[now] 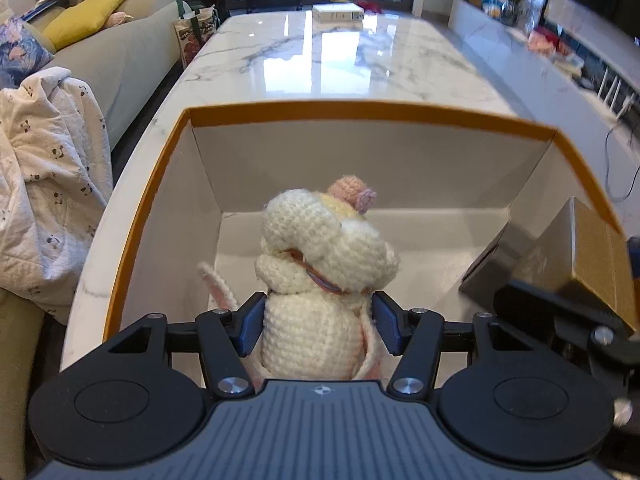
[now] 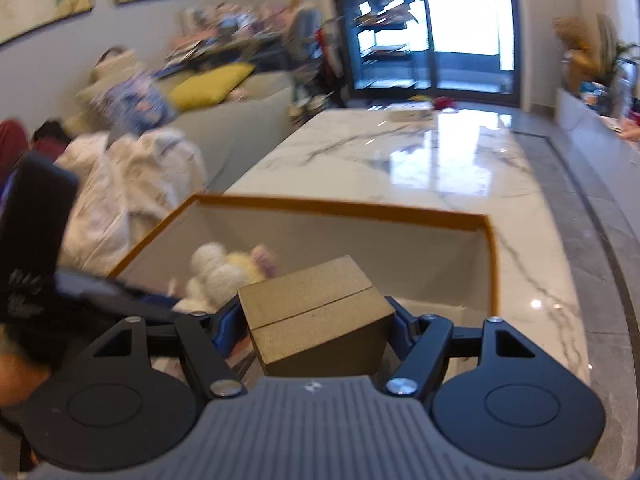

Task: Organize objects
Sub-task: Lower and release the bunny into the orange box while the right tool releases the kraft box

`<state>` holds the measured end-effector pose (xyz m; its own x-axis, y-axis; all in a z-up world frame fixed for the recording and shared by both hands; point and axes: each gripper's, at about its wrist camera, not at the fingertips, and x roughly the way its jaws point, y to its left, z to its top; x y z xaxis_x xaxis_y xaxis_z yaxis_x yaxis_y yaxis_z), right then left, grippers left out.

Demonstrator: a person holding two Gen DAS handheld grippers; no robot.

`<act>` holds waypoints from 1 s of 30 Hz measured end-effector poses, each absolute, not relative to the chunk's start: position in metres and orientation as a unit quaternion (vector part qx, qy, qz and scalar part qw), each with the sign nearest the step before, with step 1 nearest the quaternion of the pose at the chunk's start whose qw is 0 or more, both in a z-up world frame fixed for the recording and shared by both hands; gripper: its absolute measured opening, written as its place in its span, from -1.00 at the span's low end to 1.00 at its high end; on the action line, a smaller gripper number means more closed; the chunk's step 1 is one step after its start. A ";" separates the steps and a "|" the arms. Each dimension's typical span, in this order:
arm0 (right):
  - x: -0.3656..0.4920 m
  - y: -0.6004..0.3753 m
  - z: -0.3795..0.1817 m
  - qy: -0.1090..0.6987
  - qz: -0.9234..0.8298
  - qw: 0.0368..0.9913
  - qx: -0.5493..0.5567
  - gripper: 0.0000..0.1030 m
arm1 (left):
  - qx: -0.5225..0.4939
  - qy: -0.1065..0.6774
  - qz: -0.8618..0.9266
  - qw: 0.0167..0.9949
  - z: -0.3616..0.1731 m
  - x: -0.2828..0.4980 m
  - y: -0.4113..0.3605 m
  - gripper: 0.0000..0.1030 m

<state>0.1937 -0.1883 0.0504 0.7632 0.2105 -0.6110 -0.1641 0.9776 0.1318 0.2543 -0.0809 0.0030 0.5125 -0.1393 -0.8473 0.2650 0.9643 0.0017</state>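
My left gripper [image 1: 318,326] is shut on a cream crocheted plush toy [image 1: 320,264] and holds it upright inside an open white box with an orange rim [image 1: 360,110]. My right gripper [image 2: 316,330] is shut on a small tan box [image 2: 316,308] and holds it over the near right part of the same orange-rimmed box [image 2: 344,206]. The tan box shows at the right edge of the left wrist view [image 1: 560,252]. The plush toy shows blurred in the right wrist view [image 2: 224,272].
The box stands on a glossy white marble table [image 1: 340,60]. A flat white box [image 1: 338,12] lies at the table's far end. A sofa with a yellow cushion [image 1: 86,16] and a white blanket [image 1: 44,184] lies left; a low cabinet [image 1: 560,72] runs right.
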 end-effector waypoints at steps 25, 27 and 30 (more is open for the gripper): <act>0.213 -0.180 0.011 0.424 0.104 0.897 0.066 0.79 | 0.084 0.494 -0.103 0.859 -0.003 0.251 -0.082 0.37; 0.212 -0.182 0.010 0.422 0.103 0.898 0.074 0.87 | 0.077 0.493 -0.103 0.860 -0.002 0.250 -0.081 0.38; 0.211 -0.186 0.010 0.419 0.108 0.897 0.091 0.95 | 0.069 0.493 -0.107 0.861 0.001 0.250 -0.079 0.38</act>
